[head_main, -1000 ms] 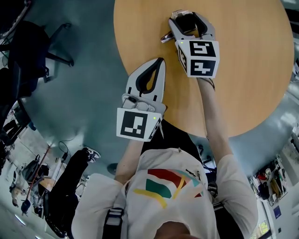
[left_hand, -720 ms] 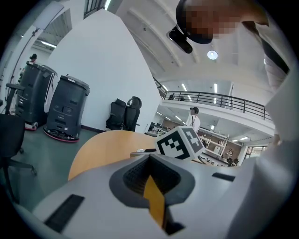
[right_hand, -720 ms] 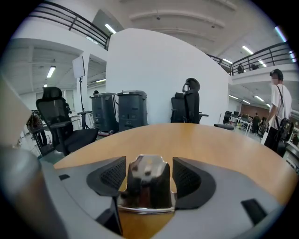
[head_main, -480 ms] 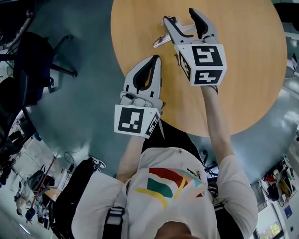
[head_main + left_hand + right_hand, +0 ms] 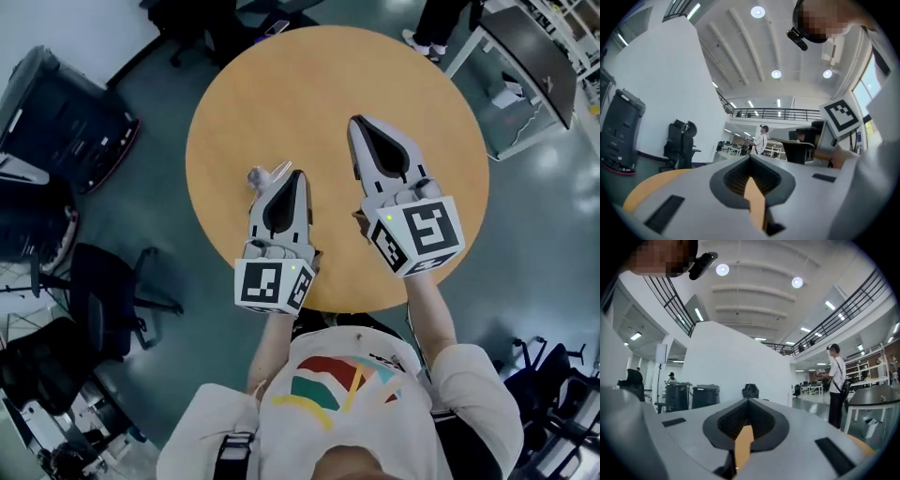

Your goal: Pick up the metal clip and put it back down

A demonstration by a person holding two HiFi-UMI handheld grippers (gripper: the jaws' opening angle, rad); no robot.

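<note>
The metal clip (image 5: 266, 174), small and silvery, lies on the round wooden table (image 5: 281, 103), just left of my left gripper's tip. My left gripper (image 5: 298, 175) hangs over the table's near left part, jaws shut and empty. My right gripper (image 5: 356, 122) is held over the middle of the table, well right of the clip, its jaws closing fully together with nothing between them. Both gripper views look out level across the room. The left gripper (image 5: 750, 157) and the right gripper (image 5: 747, 400) each show tips that meet. The clip is hidden in both.
Black office chairs (image 5: 112, 291) and a dark bin (image 5: 56, 103) stand on the floor at left. A white-legged table (image 5: 525, 47) is at the upper right, with someone's feet (image 5: 427, 33) beside it. A person (image 5: 836, 380) stands across the room.
The right gripper held the clip between wide jaws; the clip now lies on the table by the left gripper, and the right jaws have closed empty. The head view has pulled up and back.
</note>
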